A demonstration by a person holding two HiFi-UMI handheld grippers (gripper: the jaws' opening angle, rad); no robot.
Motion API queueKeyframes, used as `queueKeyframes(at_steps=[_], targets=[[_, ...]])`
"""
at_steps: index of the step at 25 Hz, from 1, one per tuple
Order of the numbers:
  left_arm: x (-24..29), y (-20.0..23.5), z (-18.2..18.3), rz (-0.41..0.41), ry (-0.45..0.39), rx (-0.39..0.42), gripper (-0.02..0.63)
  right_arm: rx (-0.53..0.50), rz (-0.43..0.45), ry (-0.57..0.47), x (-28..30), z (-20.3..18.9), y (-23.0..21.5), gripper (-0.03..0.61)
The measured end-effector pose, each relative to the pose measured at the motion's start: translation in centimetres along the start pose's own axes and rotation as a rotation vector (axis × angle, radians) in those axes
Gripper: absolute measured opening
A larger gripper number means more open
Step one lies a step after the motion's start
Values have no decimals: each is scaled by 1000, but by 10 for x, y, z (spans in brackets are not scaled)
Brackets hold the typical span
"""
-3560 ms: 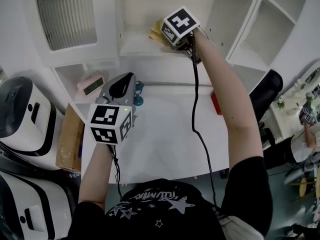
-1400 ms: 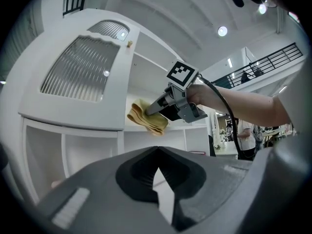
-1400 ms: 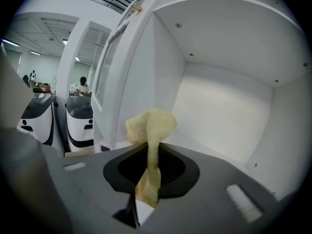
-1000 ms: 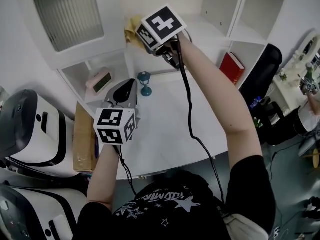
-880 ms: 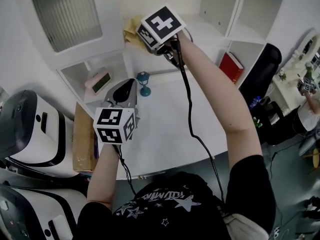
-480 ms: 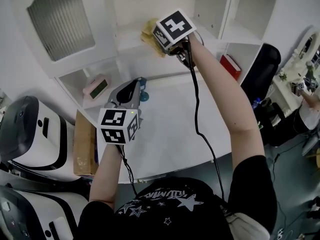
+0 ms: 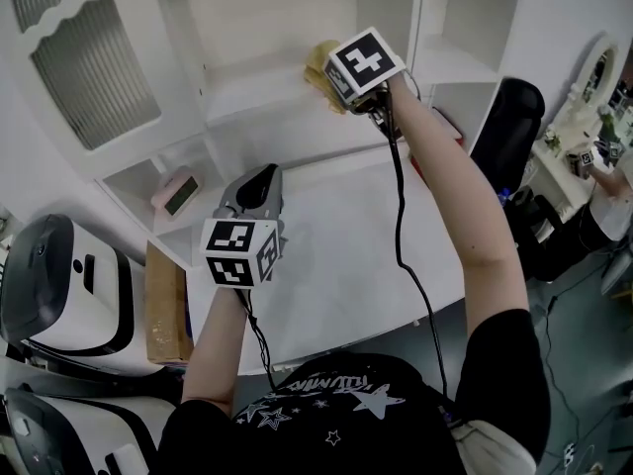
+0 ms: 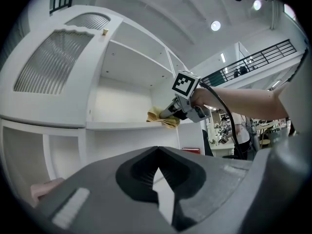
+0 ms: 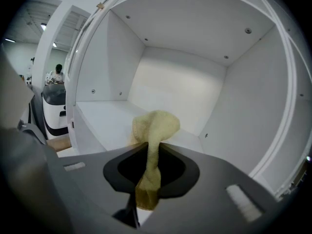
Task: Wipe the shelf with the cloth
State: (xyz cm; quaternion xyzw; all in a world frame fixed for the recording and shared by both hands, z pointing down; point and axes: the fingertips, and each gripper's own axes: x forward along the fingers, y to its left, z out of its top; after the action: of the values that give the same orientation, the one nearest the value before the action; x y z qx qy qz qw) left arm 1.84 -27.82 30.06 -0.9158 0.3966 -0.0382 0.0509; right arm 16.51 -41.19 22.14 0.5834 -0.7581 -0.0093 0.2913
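Note:
A yellow cloth [image 7: 318, 59] lies bunched on the white shelf [image 7: 259, 95] of the open middle compartment. My right gripper [image 7: 334, 70] is shut on it, with the marker cube above. In the right gripper view the cloth [image 9: 156, 123] runs up from between the jaws of the right gripper [image 9: 148, 152] and rests on the shelf floor [image 9: 100, 115], toward the right wall. My left gripper [image 7: 261, 178] hangs over the table with its jaws together and nothing in them. The left gripper view shows the left gripper [image 8: 157, 155], the cloth [image 8: 162, 116] and the shelf edge [image 8: 122, 126].
A pink clock [image 7: 177, 194] sits in a low compartment at the left. The white table [image 7: 336, 245] lies below the shelf. A cardboard box [image 7: 163, 310] and white machines [image 7: 49, 285] stand at the left. A black chair [image 7: 504, 117] is at the right.
The right gripper has slid the cloth rightward along the shelf, away from the left wall. The left gripper has stayed over the table, still shut.

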Motion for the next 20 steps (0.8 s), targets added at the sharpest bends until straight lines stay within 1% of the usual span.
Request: queueKeyframes(at_steps=[7, 9, 12, 14, 20], targets=[[20, -30, -3, -51, 10, 3, 0, 41, -38, -25, -13, -23, -41, 78], [22, -36, -3, -55, 16, 2, 0, 70, -38, -28, -18, -31, -50, 78], [25, -43, -4, -54, 22, -2, 0, 132, -61, -15, -25, -45, -65, 78], [25, -49, -5, -51, 28, -3, 0, 147, -75, -13, -28, -51, -70, 78], [18, -60, -13, -22, 66, -10, 0, 186, -60, -56, -36, -58, -76, 78]])
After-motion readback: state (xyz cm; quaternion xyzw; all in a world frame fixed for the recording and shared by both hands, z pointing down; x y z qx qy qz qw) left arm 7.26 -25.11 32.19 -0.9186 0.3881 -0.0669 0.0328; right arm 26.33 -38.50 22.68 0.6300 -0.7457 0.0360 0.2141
